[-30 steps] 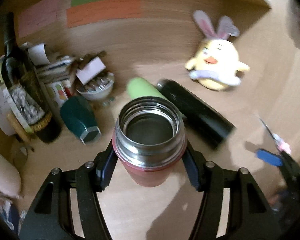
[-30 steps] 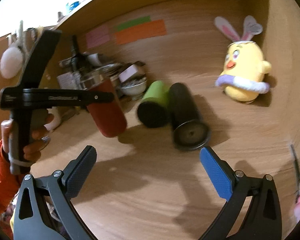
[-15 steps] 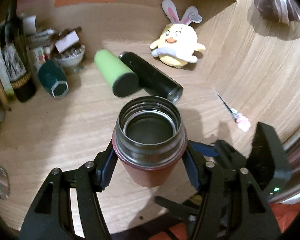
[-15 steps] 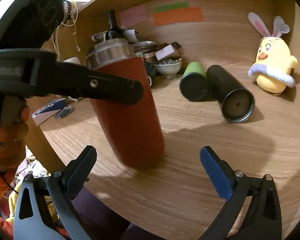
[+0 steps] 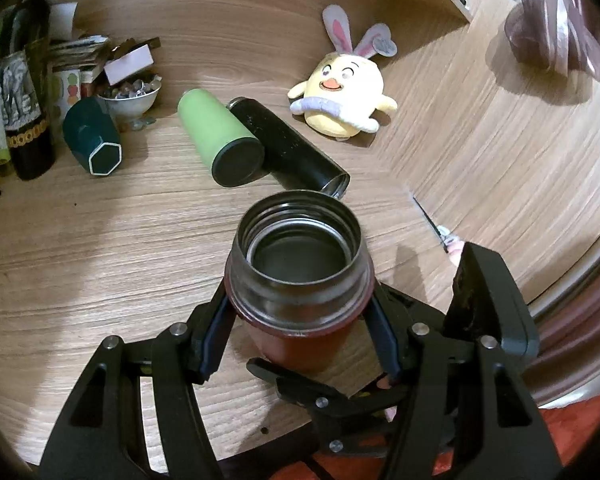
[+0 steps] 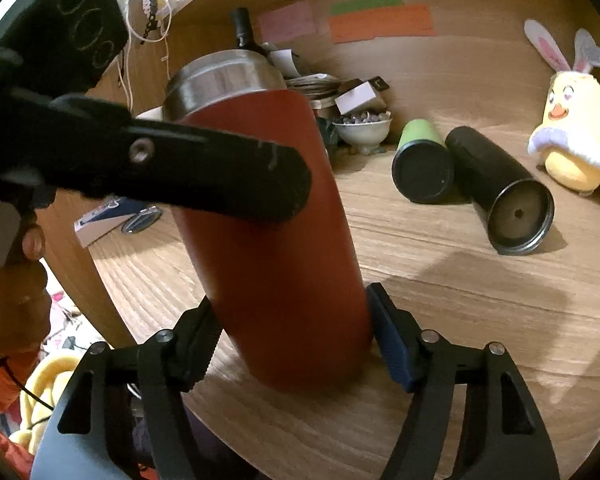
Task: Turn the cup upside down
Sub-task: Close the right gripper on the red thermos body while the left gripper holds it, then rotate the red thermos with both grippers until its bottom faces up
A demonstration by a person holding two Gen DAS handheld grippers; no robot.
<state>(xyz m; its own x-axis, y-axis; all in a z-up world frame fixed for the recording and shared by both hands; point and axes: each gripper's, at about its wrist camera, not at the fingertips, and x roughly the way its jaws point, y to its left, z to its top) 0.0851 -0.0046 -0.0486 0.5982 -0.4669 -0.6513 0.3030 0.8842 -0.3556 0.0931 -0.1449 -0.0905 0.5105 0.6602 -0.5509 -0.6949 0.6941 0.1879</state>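
The red cup [image 5: 300,344] has a steel threaded rim and an open mouth facing up. My left gripper [image 5: 300,344] is shut on its upper body, just under the rim, and holds it above the wooden table. In the right wrist view the same red cup [image 6: 276,240] stands a little tilted. My right gripper [image 6: 292,340] has closed around its lower part, with both pads against its sides. The left gripper's finger [image 6: 204,176] crosses the cup's upper half in that view.
A green cup [image 5: 224,140] and a black cup [image 5: 288,148] lie on their sides mid-table. A yellow bunny plush [image 5: 344,100] sits behind them. A teal cup [image 5: 94,140], a bowl [image 5: 132,98], a wine bottle [image 5: 24,92] and clutter stand at far left. Scissors [image 5: 436,228] lie to the right.
The left gripper carried the red cup back toward the table's near edge. The right gripper, open before, closed on the cup's lower part.
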